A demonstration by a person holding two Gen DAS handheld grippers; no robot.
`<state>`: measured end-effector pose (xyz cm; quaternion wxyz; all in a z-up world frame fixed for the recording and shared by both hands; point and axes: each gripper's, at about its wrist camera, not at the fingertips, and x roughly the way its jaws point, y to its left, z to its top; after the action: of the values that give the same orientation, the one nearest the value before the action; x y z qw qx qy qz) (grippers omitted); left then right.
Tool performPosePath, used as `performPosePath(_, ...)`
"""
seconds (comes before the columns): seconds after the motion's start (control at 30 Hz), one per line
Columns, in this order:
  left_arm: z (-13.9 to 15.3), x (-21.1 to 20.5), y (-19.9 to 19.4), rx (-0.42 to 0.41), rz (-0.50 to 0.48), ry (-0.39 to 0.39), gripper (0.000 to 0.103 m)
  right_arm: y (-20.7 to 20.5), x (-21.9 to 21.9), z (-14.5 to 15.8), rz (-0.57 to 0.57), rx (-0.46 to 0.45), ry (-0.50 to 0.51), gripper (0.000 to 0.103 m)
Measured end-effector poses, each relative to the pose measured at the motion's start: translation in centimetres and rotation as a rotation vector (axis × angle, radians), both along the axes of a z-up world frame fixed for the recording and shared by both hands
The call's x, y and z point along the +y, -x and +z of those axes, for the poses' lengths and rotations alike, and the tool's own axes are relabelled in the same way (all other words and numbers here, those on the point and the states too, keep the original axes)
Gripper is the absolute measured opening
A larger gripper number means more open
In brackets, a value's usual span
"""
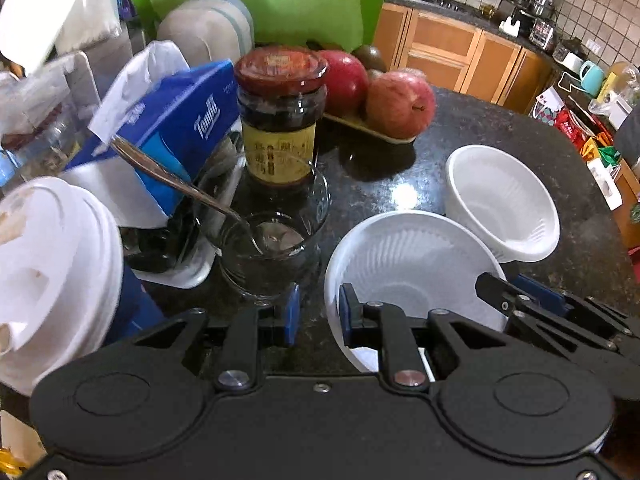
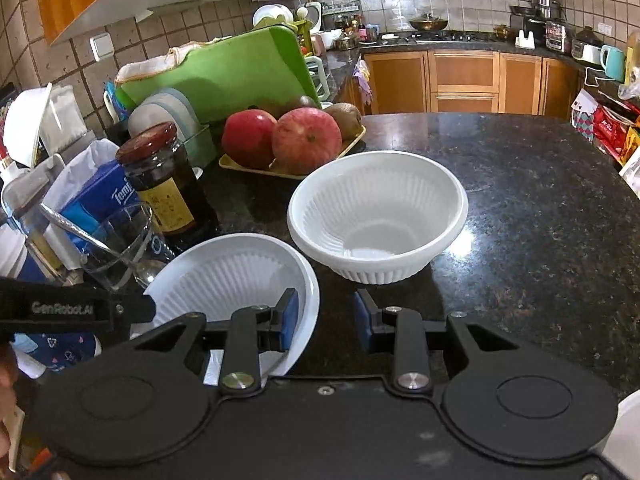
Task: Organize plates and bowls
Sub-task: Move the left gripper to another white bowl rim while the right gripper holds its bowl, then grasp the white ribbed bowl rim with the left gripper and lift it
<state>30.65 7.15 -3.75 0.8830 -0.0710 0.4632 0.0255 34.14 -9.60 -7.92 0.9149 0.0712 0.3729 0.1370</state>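
two white ribbed bowls on the dark speckled tabletop: near bowl low and left, tilted, far bowl upright just beyond it, rims close together. left gripper over the near bowl's left rim, jaws partly apart, one blue pad inside the bowl and one outside, pressing on the rim or not cannot be told. right gripper at the same bowl's right rim, jaws likewise partly apart, left pad over the bowl's edge, right pad over bare stone, nothing clearly clamped. beside the near bowl, one clear glass with one metal spoon leaning in it. behind that, one dark jar with a red lid and a yellow label, characters too small to read. one blue tissue pack marked "tempo". one white lidded cup at far left. two red apples and a kiwi on one yellow tray. one green cutting board standing behind. "genrobot.ai" printed on the left gripper's finger in the right view. wooden cabinets, tiled walls, a stove with a pan at the back.
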Motion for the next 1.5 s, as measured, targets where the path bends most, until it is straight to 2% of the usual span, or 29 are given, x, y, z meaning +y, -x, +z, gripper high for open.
performPosePath(0.1,-0.5,0.1,-0.7,0.021,-0.009,0.021,0.027,-0.2,0.3,-0.2,0.003,0.004,0.007,0.033)
performPosePath(0.3,-1.4,-0.8,-1.5,0.040,-0.045,0.014,0.027,-0.5,1.0,-0.6,0.018,0.004,0.020,0.033)
performPosePath(0.33,-1.5,-1.0,-1.7,0.044,-0.047,0.014,0.026,-0.5,1.1,-0.7,0.025,0.005,0.020,0.032)
performPosePath(0.4,-1.5,-1.2,-1.7,0.046,-0.054,0.018,0.026,-0.4,1.2,-0.8,0.034,0.006,0.020,0.021)
performPosePath(0.53,-1.3,-1.6,-1.3,0.026,-0.063,-0.001,0.026,0.1,1.2,-0.8,0.026,-0.013,0.045,0.018)
performPosePath(0.7,-0.3,-1.7,-0.1,0.005,-0.073,0.014,0.026,1.1,0.5,0.0,0.016,-0.020,0.015,0.018)
performPosePath(1.2,4.6,-4.4,6.1,-0.129,-0.101,-0.007,0.026,9.4,-3.4,5.5,-0.001,-0.172,-0.049,0.020)
performPosePath(1.5,5.6,-8.9,9.6,-0.169,-0.163,-0.007,0.026,14.8,-8.9,7.1,-0.059,-0.223,-0.066,0.021)
